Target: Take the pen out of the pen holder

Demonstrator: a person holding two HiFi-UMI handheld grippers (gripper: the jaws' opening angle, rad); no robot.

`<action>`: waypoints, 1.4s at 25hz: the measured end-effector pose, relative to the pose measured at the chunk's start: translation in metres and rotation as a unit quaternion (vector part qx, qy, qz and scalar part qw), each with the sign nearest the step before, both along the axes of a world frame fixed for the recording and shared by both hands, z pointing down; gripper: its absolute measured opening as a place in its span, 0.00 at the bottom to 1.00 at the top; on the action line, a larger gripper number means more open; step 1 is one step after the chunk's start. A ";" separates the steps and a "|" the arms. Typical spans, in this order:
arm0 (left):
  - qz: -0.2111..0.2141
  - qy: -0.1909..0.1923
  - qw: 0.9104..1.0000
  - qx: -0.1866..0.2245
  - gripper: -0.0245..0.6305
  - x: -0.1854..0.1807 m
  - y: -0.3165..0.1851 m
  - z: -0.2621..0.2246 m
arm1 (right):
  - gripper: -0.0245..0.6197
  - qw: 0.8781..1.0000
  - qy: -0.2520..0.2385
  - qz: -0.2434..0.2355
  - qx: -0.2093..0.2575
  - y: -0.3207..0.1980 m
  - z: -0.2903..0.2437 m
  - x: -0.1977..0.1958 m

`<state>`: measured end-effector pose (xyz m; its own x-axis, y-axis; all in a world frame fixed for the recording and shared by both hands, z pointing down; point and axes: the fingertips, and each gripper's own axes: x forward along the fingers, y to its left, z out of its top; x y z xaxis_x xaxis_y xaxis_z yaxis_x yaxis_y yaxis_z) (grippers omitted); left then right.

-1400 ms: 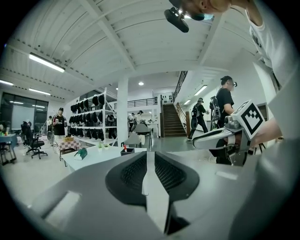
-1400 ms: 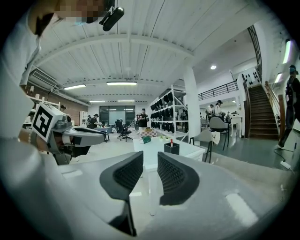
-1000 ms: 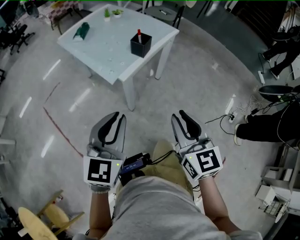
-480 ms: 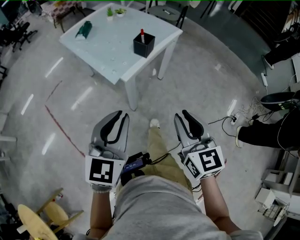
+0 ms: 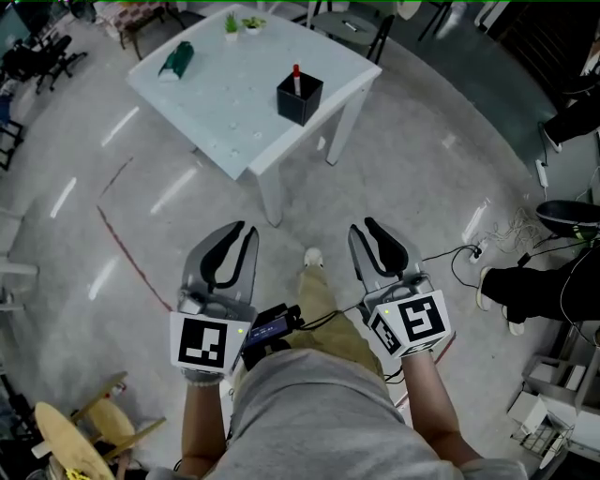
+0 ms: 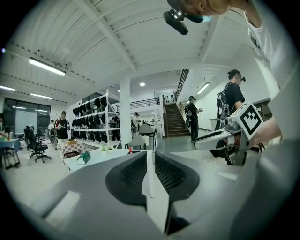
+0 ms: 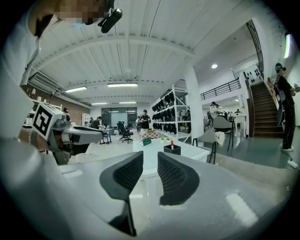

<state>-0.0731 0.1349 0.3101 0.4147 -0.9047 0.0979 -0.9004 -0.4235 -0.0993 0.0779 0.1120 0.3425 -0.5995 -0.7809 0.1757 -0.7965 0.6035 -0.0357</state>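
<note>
1. As the person walks over the floor (image 5: 422,169) toward the table (image 5: 225,103), the table is shown slightly nearer and lower in the head view than a second ago. A shoe (image 5: 312,256) is now seen stepping forward between the two grippers.
2. The pen holder (image 5: 300,101) is located by the table's near-right edge, closer to the right corner than to the near corner. The pen (image 5: 296,73) is stood upright in it, red end up, and has not been touched.
3. The left gripper (image 5: 240,231) is held out ahead of the body. Its pads are separated by a narrow slit only, and nothing is carried between them.
4. The right gripper (image 5: 364,227) is held beside the left one. Its jaws are set clearly apart and are empty; in the right gripper view the pen holder is seen far beyond the gap.
5. No change in either jaw setting is noted across the last second.
6. The change is therefore judged to be approach only. Both grippers are still well apart from the table, and removal of the pen has not been started.
7. The right gripper is judged the better prepared for the pen.
8. A green object (image 5: 176,58) near the left corner and small plants (image 5: 239,23) by the far corner are well apart from the pen holder.
</note>
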 end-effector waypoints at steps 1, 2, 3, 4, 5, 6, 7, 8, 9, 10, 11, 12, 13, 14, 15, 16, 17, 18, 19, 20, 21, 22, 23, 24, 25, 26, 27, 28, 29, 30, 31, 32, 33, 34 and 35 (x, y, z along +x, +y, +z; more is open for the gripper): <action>0.001 0.000 1.000 0.001 0.12 0.001 -0.005 0.000 | 0.18 1.000 0.000 -0.003 -0.001 -0.006 0.001 0.000; 0.002 0.000 1.000 0.001 0.12 0.003 -0.010 0.000 | 0.18 1.000 0.001 -0.005 -0.001 -0.012 0.002 0.000; 0.001 0.000 1.000 0.000 0.12 0.003 -0.015 0.000 | 0.18 1.000 0.002 -0.008 -0.002 -0.018 0.003 0.000; -0.001 0.000 1.000 -0.001 0.12 0.003 -0.020 0.001 | 0.18 1.000 0.002 -0.010 -0.003 -0.024 0.003 -0.001; -0.004 0.000 1.000 -0.003 0.12 0.003 -0.026 0.001 | 0.18 1.000 0.002 -0.013 -0.004 -0.030 0.004 -0.001; -0.007 -0.001 1.000 -0.004 0.12 0.003 -0.031 0.001 | 0.18 1.000 0.001 -0.016 -0.005 -0.037 0.004 0.000; -0.011 -0.001 1.000 -0.005 0.12 0.003 -0.036 0.002 | 0.18 1.000 0.000 -0.019 -0.006 -0.043 0.005 0.000; -0.014 -0.001 1.000 -0.006 0.12 0.003 -0.042 0.002 | 0.18 1.000 -0.001 -0.022 -0.007 -0.050 0.005 0.000; -0.016 -0.002 1.000 -0.007 0.12 0.003 -0.047 0.003 | 0.18 1.000 -0.001 -0.025 -0.008 -0.056 0.006 -0.001; -0.018 -0.003 1.000 -0.008 0.12 0.003 -0.052 0.004 | 0.18 1.000 0.000 -0.029 -0.009 -0.063 0.007 -0.001; -0.020 -0.004 1.000 -0.010 0.12 0.003 -0.057 0.005 | 0.18 0.999 0.000 -0.032 -0.009 -0.070 0.007 -0.002; -0.023 -0.005 1.000 -0.011 0.12 0.003 -0.062 0.005 | 0.18 0.999 -0.001 -0.035 -0.010 -0.076 0.008 -0.003; -0.026 -0.005 1.000 -0.013 0.12 0.002 -0.068 0.006 | 0.18 0.999 -0.003 -0.038 -0.010 -0.082 0.008 -0.004; -0.030 -0.005 0.999 -0.014 0.12 0.001 -0.073 0.006 | 0.18 0.999 -0.005 -0.041 -0.010 -0.089 0.009 -0.005; -0.033 -0.006 0.999 -0.015 0.12 0.000 -0.080 0.006 | 0.18 0.999 -0.007 -0.044 -0.010 -0.096 0.009 -0.005; -0.036 -0.006 0.999 -0.015 0.12 0.000 -0.086 0.006 | 0.18 0.999 -0.008 -0.047 -0.011 -0.102 0.009 -0.006; -0.038 -0.006 0.999 -0.014 0.12 0.000 -0.093 0.006 | 0.18 0.999 -0.007 -0.050 -0.011 -0.109 0.009 -0.007; -0.040 -0.007 0.999 -0.015 0.12 0.001 -0.100 0.005 | 0.18 0.999 -0.007 -0.053 -0.012 -0.117 0.008 -0.007; -0.042 -0.007 0.999 -0.015 0.12 0.001 -0.107 0.005 | 0.18 0.998 -0.006 -0.055 -0.012 -0.125 0.007 -0.008; -0.043 -0.007 0.999 -0.015 0.12 0.002 -0.114 0.004 | 0.18 0.998 -0.006 -0.057 -0.012 -0.133 0.007 -0.007; -0.044 -0.006 0.999 -0.015 0.12 0.003 -0.122 0.004 | 0.18 0.998 -0.007 -0.057 -0.013 -0.141 0.007 -0.006; -0.044 -0.006 0.999 -0.015 0.12 0.004 -0.129 0.004 | 0.18 0.998 -0.008 -0.058 -0.013 -0.149 0.007 -0.005; -0.045 -0.007 0.999 -0.016 0.12 0.005 -0.137 0.003 | 0.18 0.998 -0.009 -0.059 -0.013 -0.157 0.007 -0.004; -0.047 -0.007 0.999 -0.017 0.12 0.006 -0.144 0.003 | 0.18 0.998 -0.009 -0.060 -0.014 -0.165 0.008 -0.003; -0.049 -0.007 0.999 -0.018 0.12 0.007 -0.152 0.003 | 0.18 0.998 -0.008 -0.061 -0.015 -0.173 0.007 -0.002; -0.051 -0.007 0.998 -0.020 0.12 0.008 -0.159 0.003 | 0.18 0.998 -0.007 -0.063 -0.016 -0.181 0.007 -0.001; -0.053 -0.007 0.998 -0.022 0.12 0.009 -0.167 0.003 | 0.18 0.998 -0.006 -0.065 -0.017 -0.189 0.007 -0.001; -0.055 -0.007 0.998 -0.023 0.12 0.009 -0.174 0.003 | 0.18 0.997 -0.004 -0.068 -0.017 -0.196 0.006 -0.001; -0.058 -0.006 0.998 -0.024 0.12 0.009 -0.181 0.003 | 0.18 0.997 -0.003 -0.072 -0.018 -0.204 0.006 -0.002; -0.061 -0.004 0.998 -0.024 0.13 0.009 -0.187 0.002 | 0.18 0.997 -0.003 -0.076 -0.019 -0.210 0.005 -0.003; -0.064 -0.003 0.998 -0.025 0.13 0.010 -0.193 0.002 | 0.18 0.997 -0.002 -0.079 -0.020 -0.217 0.005 -0.003; -0.066 -0.002 0.997 -0.026 0.13 0.010 -0.199 0.003 | 0.18 0.996 -0.001 -0.083 -0.021 -0.223 0.005 -0.004; -0.068 -0.002 0.997 -0.027 0.13 0.011 -0.204 0.003 | 0.18 0.996 -0.001 -0.086 -0.023 -0.228 0.005 -0.004; -0.070 -0.002 0.997 -0.029 0.13 0.012 -0.209 0.003 | 0.18 0.996 -0.002 -0.089 -0.024 -0.234 0.005 -0.003; -0.072 -0.003 0.997 -0.029 0.13 0.013 -0.213 0.003 | 0.18 0.995 -0.003 -0.092 -0.024 -0.239 0.006 -0.003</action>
<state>-0.0601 -0.0782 0.3128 0.2807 -0.9473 0.1546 -0.9517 -0.2955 -0.0832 0.0745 -0.1266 0.3481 -0.7325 -0.6489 0.2060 -0.6728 0.7362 -0.0735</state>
